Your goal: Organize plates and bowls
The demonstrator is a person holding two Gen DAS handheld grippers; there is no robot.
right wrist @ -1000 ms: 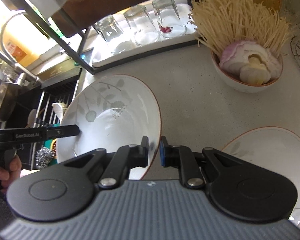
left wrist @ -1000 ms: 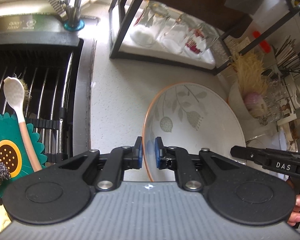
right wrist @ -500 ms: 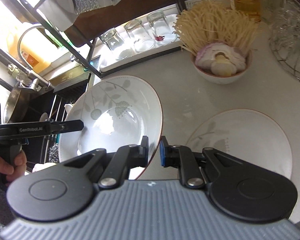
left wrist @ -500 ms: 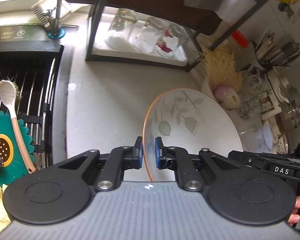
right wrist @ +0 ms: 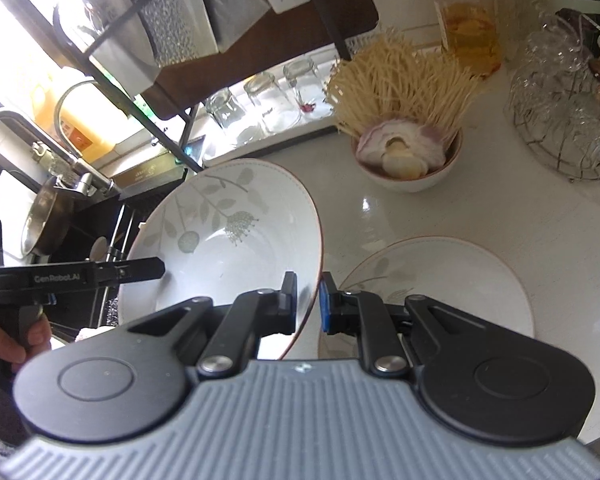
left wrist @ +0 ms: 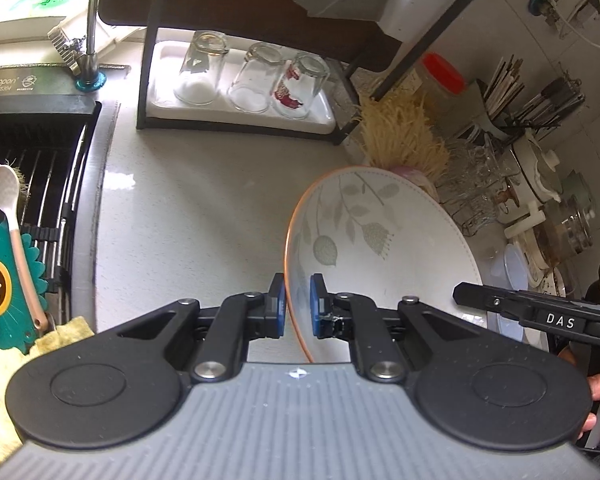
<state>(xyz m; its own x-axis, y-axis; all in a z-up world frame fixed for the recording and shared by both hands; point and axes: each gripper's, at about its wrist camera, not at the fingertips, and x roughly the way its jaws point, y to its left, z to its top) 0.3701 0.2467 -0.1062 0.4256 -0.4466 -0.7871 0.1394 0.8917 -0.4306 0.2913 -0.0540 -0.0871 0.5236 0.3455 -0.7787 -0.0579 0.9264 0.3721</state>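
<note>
Nearest the lenses: we see both tools clamped on one bowl, held off the counter.
Left gripper (left wrist: 298, 306): clenched on the bowl's left rim, blue pads either side of the orange edge; its black arm also shows from the right wrist view, a hand (right wrist: 18, 340) on the grip.
Right gripper (right wrist: 308, 304): clenched on the opposite rim, wall of the bowl between the pads; seen from the left wrist view as a black bar marked DAS.
Bowl (left wrist: 380, 248): white, leaf print inside, thin orange rim, tilted, spanning between the two tools above the counter.
Plate (right wrist: 440, 280): same leaf print, lies flat on the counter just right of the bowl, partly behind the right tool.
Counter (left wrist: 188, 208): pale speckled stone, we see it bare under and left of the bowl.
Sink side: black drain rack (left wrist: 32, 176) at far left of the left wrist view, with a white spoon (left wrist: 6, 196) and a green flower-shaped mat (left wrist: 0, 280) on it.
Small bowl (right wrist: 408, 168): farther back, holds a purple onion and garlic, dry noodles standing behind it.
Glasses (left wrist: 252, 78): three, upside down on a white tray under the black shelf frame.
Far right: red-lidded jar (right wrist: 466, 20), wire basket of glassware (right wrist: 568, 120).
</note>
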